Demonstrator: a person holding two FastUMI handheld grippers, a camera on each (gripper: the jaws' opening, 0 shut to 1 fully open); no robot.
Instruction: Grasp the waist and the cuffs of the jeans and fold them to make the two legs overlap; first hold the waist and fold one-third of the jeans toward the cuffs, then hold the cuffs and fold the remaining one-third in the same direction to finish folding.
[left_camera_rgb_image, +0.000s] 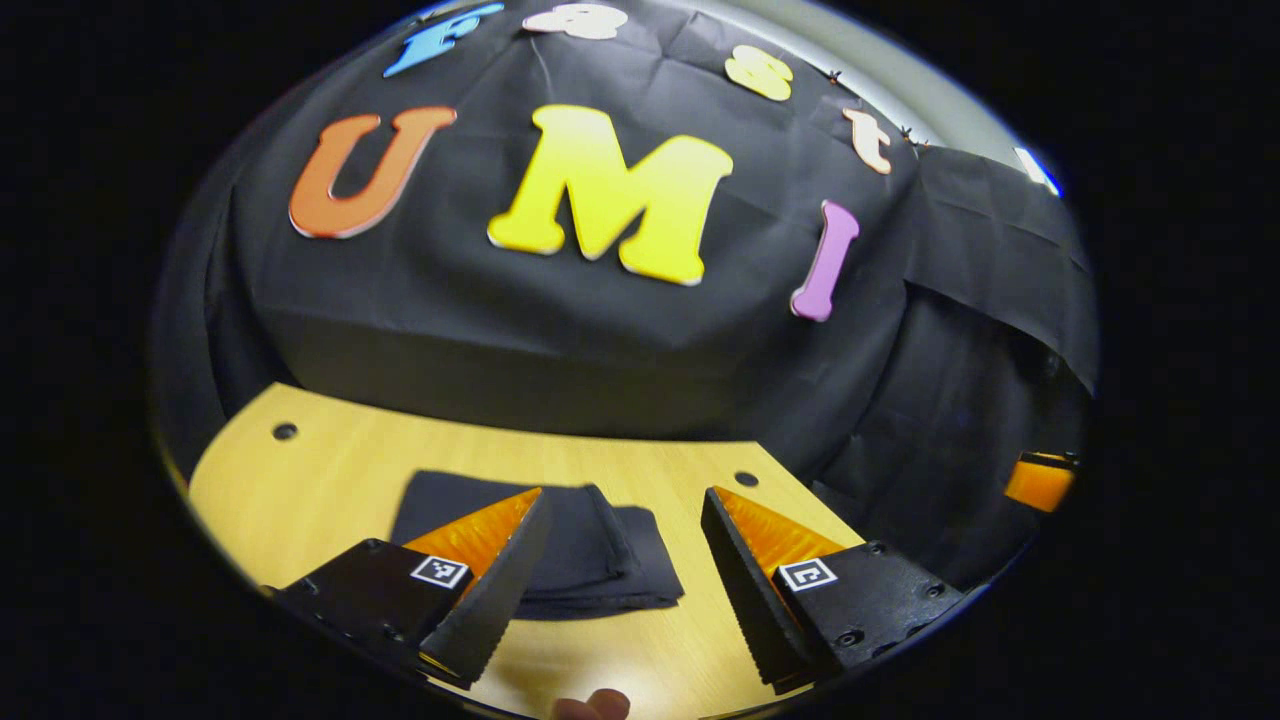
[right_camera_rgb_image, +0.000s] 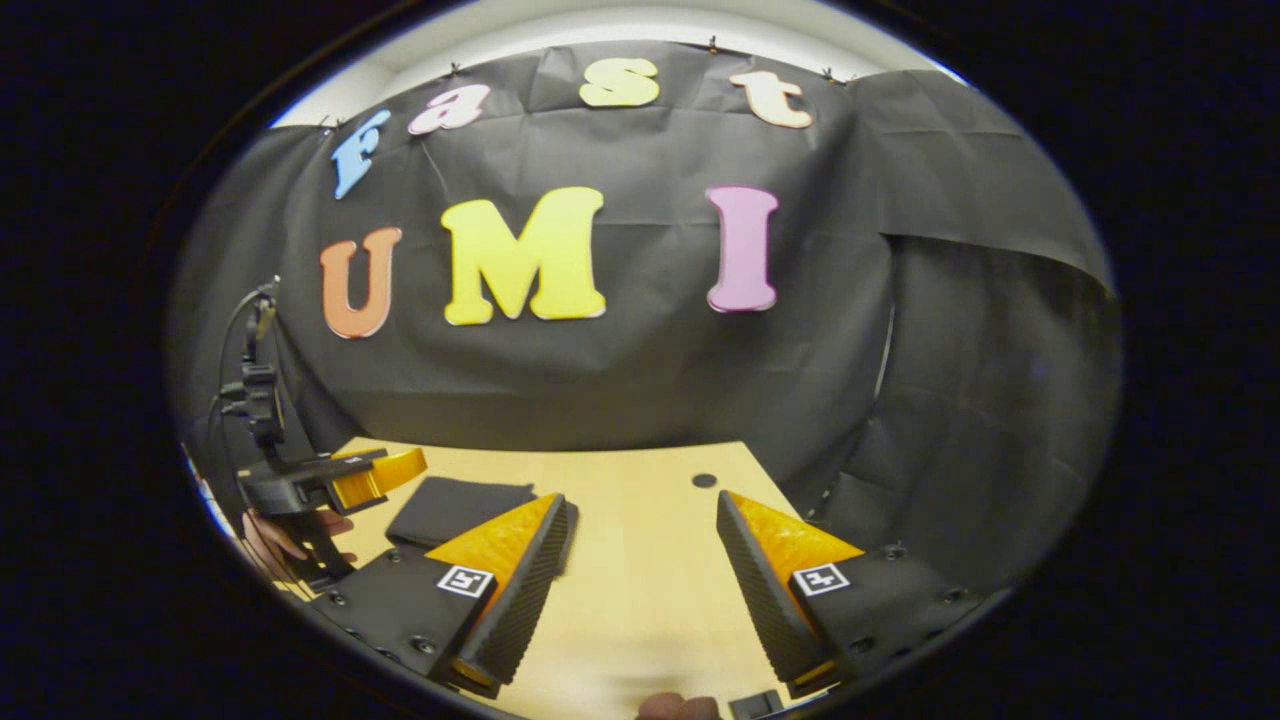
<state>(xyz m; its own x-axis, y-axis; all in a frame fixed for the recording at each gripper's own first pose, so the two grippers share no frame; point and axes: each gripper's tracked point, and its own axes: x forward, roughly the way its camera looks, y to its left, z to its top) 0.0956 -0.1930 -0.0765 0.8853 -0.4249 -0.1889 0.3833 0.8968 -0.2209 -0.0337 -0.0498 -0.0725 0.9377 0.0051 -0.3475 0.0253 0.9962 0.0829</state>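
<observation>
No readable text; only small square coded markers, one on each gripper finger mount.

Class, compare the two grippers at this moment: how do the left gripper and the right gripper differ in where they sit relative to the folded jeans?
The left gripper has the folded jeans lying straight ahead between its jaws; the right gripper has bare table ahead, with the jeans off to its left. In the right gripper view the left gripper sits beside the jeans. Shared: both have open jaws, hold nothing, and are above the wooden table.

Folded jeans between open tool fingers
</observation>
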